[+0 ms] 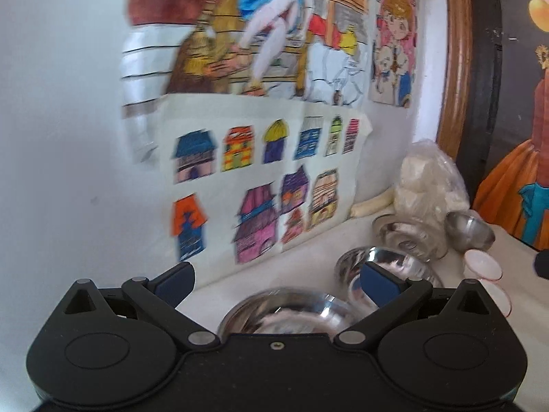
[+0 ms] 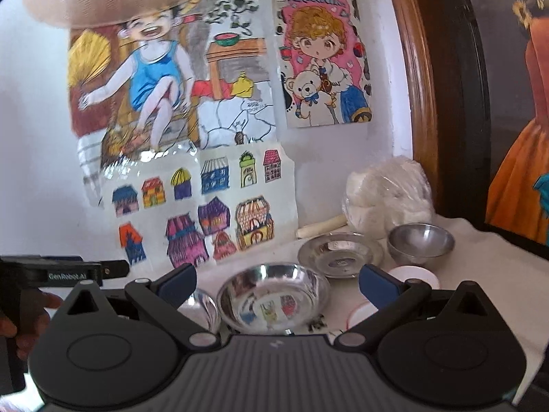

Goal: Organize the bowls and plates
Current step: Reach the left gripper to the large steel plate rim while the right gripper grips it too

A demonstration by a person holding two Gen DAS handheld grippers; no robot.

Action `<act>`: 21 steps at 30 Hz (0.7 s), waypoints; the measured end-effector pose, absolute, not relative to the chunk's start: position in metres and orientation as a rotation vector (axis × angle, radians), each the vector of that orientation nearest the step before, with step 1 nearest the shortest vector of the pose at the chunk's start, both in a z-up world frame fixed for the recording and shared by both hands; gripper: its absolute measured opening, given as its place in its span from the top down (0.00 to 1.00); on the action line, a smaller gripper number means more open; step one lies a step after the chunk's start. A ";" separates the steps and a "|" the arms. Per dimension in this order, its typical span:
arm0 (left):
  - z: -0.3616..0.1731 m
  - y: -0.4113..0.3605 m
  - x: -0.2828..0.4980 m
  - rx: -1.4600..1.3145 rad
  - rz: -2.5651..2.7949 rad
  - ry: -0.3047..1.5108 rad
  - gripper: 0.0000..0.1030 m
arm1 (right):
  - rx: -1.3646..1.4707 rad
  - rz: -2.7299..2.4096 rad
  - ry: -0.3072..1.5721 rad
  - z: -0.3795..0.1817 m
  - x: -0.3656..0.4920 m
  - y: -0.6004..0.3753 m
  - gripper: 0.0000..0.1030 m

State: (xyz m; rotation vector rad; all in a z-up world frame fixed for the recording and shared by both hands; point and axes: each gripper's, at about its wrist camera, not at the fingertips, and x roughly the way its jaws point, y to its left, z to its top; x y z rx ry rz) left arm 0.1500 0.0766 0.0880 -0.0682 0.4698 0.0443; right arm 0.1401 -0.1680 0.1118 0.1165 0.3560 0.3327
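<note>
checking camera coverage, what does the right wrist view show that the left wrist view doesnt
Only the right wrist view: the left gripper seen from the side at the left edge, a drawing of a child hugging a teddy bear shown sharp and whole, and house drawings reflected in the nearest steel bowl.

Only the left wrist view: another steel bowl right under its own open jaws.

Both: the sheet of coloured house drawings, a flat steel plate, a small steel bowl, a white lid and a plastic bag of white stuff.
</note>
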 end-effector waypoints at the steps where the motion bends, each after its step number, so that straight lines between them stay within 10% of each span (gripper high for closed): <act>1: 0.089 0.075 0.159 -0.068 0.031 0.478 0.01 | 0.143 0.336 0.362 0.110 0.147 -0.168 0.00; 21: 0.031 0.041 0.307 -0.077 -0.164 0.757 0.01 | 0.429 0.331 0.616 0.028 0.213 -0.156 0.08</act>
